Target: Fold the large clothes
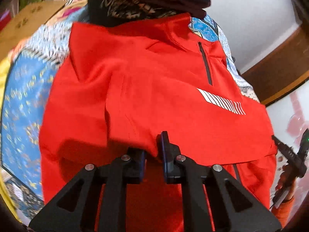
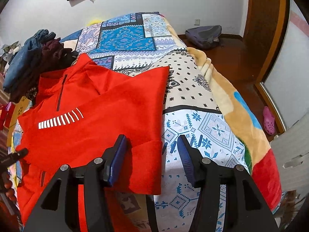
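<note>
A red zip-neck jacket (image 1: 154,89) with a white stripe logo lies partly folded on the patterned bed; it also shows in the right wrist view (image 2: 92,123). My left gripper (image 1: 153,150) is at the jacket's near folded edge, its jaws a little apart with a fold of red cloth between the pads. My right gripper (image 2: 152,145) is open and empty above the jacket's right sleeve edge. The right gripper also shows at the far right of the left wrist view (image 1: 289,150).
A pile of dark clothes (image 2: 36,58) lies behind the jacket's collar. The patterned bedspread (image 2: 193,116) covers the bed, with a beige blanket (image 2: 231,104) along its right side. A backpack (image 2: 204,34) and a pink shoe (image 2: 268,119) lie on the wooden floor.
</note>
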`<control>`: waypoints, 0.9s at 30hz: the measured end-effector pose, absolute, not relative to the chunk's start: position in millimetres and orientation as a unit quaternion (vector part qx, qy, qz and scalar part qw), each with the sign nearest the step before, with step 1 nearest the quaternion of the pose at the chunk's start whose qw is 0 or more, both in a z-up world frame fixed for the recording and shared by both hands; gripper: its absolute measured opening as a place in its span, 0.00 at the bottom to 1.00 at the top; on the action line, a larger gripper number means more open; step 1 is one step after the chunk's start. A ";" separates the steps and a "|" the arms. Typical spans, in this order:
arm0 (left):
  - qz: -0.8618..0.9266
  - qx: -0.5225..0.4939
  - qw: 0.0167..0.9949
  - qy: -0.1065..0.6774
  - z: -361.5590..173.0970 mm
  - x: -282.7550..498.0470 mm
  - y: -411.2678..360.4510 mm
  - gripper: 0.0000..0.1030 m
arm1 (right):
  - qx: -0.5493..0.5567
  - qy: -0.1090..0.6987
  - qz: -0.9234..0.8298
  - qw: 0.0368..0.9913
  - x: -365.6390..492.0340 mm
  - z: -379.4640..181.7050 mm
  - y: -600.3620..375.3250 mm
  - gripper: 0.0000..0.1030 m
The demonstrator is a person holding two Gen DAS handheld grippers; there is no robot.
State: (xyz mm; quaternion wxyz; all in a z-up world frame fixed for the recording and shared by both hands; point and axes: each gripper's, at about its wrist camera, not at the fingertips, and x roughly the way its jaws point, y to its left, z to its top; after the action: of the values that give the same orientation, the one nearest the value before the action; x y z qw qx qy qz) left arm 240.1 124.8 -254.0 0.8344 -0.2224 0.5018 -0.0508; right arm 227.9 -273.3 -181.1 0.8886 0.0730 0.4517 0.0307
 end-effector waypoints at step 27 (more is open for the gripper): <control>0.045 -0.041 0.938 0.341 -127.3 265.6 134.8 0.05 | 0.033 0.465 0.066 0.882 236.9 -164.4 -254.5 0.50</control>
State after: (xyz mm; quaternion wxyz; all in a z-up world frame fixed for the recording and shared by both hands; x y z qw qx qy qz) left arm 265.6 134.8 -127.3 0.9383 -0.0405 0.3405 0.0454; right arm 236.9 -254.5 -164.4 0.8820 0.0334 0.4653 0.0661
